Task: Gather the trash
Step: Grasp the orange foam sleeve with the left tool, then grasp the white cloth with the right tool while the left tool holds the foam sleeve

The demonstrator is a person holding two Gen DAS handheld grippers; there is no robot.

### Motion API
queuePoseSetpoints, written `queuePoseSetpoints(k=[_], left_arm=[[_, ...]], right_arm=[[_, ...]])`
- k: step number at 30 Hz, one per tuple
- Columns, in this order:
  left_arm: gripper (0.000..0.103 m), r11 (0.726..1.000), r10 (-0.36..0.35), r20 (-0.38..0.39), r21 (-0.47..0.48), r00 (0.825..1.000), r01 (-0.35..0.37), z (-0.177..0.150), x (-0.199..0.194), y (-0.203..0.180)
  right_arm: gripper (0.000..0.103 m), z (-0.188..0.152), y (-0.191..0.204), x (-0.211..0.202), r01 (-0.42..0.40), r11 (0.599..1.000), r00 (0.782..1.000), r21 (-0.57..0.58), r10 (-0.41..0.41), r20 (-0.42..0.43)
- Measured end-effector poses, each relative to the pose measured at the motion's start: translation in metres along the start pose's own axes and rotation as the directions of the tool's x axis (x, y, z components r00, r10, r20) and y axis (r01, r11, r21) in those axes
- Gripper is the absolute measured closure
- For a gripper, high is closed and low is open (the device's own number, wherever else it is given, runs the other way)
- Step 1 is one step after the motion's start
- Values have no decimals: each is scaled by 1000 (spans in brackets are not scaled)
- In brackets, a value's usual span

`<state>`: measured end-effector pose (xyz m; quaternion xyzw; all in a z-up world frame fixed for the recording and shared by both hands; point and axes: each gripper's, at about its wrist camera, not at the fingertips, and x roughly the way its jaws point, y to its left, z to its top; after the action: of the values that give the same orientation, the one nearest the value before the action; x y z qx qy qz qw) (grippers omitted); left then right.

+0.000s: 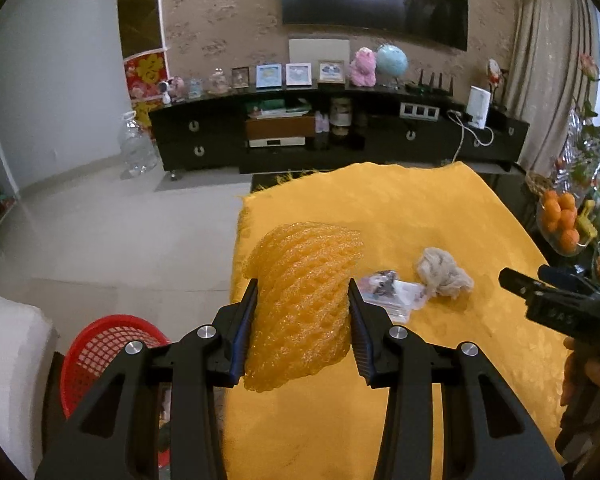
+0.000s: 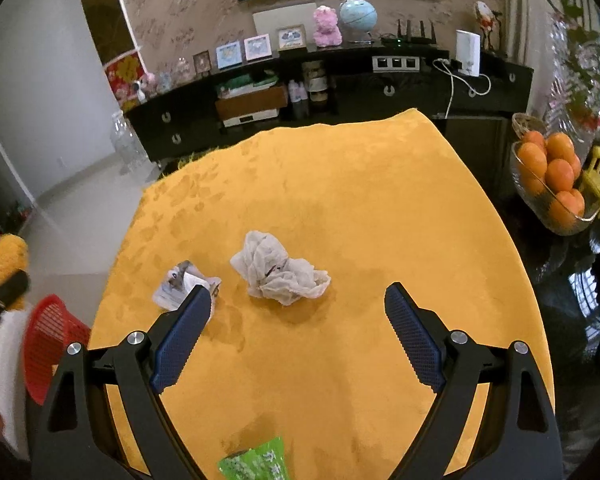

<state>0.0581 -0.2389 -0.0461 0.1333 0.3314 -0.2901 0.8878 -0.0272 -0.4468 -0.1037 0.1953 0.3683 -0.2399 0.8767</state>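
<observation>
Both cameras look forward and down along their own fingers toward the TV wall at 12 o'clock. The left view sits over the cloth's (image 1: 440,216) left edge, close, with floor and basket (image 1: 100,344) at 8 o'clock. The right view hangs above the cloth's (image 2: 360,184) near edge. They share the tissue (image 1: 444,272) (image 2: 280,270), wrapper (image 1: 388,290) (image 2: 176,286), cabinet (image 1: 340,136) (image 2: 340,88) and oranges (image 1: 562,220) (image 2: 552,172).

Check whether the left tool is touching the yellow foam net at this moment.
Touching. In the left wrist view, both fingers of the left tool press against the sides of the yellow foam net, which is held above the table edge.
</observation>
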Motion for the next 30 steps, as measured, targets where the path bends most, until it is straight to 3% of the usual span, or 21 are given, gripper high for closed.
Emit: queuePoseSetpoints(k=[3, 12, 19, 22, 30], left_arm=[[63, 999, 50, 29, 11, 998, -50, 2, -5, 11], [63, 997, 66, 30, -50, 997, -64, 3, -12, 43], [63, 994, 93, 14, -62, 996, -92, -4, -9, 57], [63, 993, 95, -9, -64, 995, -95, -7, -3, 58], [63, 993, 97, -11, -61, 995, -98, -7, 0, 59]], right_arm=[[17, 4, 9, 15, -1, 1000, 1000, -9, 1, -24], [17, 25, 42, 64, 26, 988, 998, -153, -33, -46], [18, 23, 33, 100, 19, 994, 996, -111, -28, -82], [23, 18, 35, 112, 18, 992, 994, -126, -31, -105], [55, 14, 25, 121, 23, 993, 990, -115, -39, -133]])
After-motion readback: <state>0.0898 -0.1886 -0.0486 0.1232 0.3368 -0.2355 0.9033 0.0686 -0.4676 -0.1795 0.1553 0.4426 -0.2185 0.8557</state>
